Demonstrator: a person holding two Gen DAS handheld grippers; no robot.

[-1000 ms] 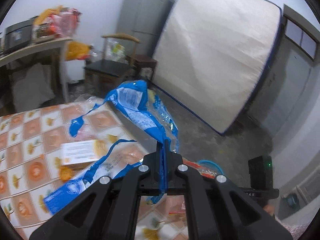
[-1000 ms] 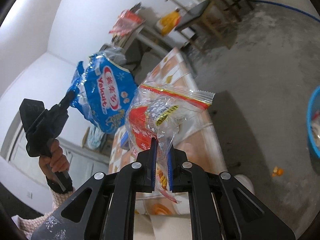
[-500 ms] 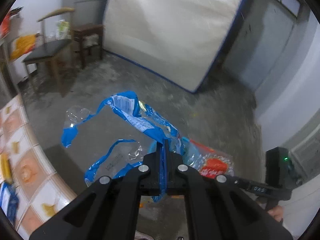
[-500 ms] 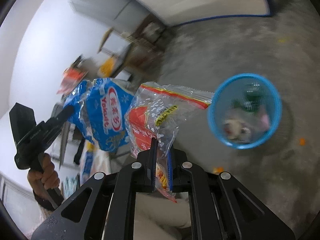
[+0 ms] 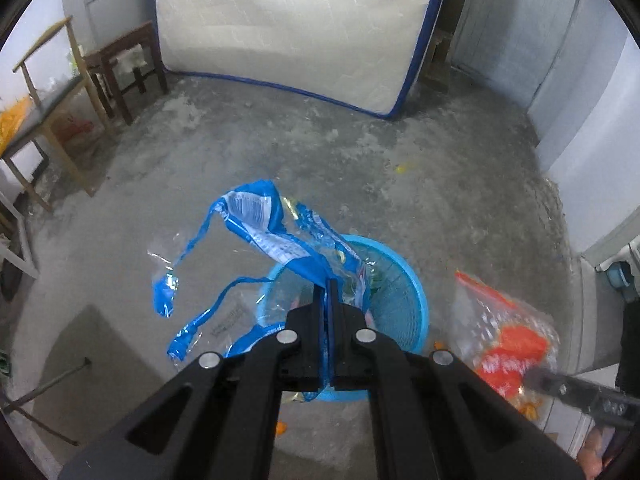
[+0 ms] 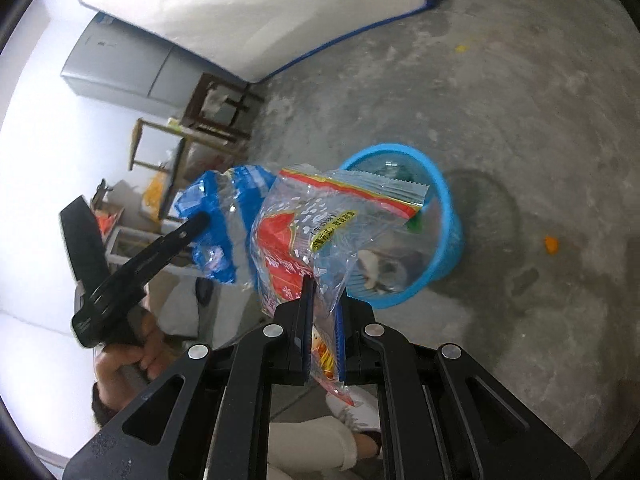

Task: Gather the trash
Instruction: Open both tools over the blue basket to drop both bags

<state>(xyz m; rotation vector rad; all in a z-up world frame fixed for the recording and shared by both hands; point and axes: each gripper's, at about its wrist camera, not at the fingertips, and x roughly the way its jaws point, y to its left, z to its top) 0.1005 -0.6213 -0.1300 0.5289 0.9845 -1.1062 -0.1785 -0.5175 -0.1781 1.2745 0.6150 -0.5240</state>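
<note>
My left gripper [image 5: 327, 286] is shut on a torn blue plastic wrapper [image 5: 272, 232] that hangs over the blue trash basket [image 5: 404, 320] on the concrete floor. My right gripper [image 6: 322, 292] is shut on a clear and red snack bag [image 6: 320, 224], held in the air just left of the blue trash basket [image 6: 448, 240]. The basket holds several pieces of rubbish. In the left wrist view the snack bag [image 5: 504, 344] shows at the right. In the right wrist view the left gripper [image 6: 200, 220] and its blue wrapper [image 6: 216, 216] show at the left, with a hand below.
A white mattress [image 5: 288, 28] leans on the far wall. Wooden chairs [image 5: 120, 68] and a table frame stand at the left. A grey fridge [image 6: 120, 68] stands in the corner. Small orange scraps [image 6: 551, 245] lie on the floor. A person's leg and shoe [image 6: 352, 420] are below.
Both grippers swung away from the tiled table and down toward the floor, carrying their wrappers. The blue basket now sits right under the left gripper and close to the right one.
</note>
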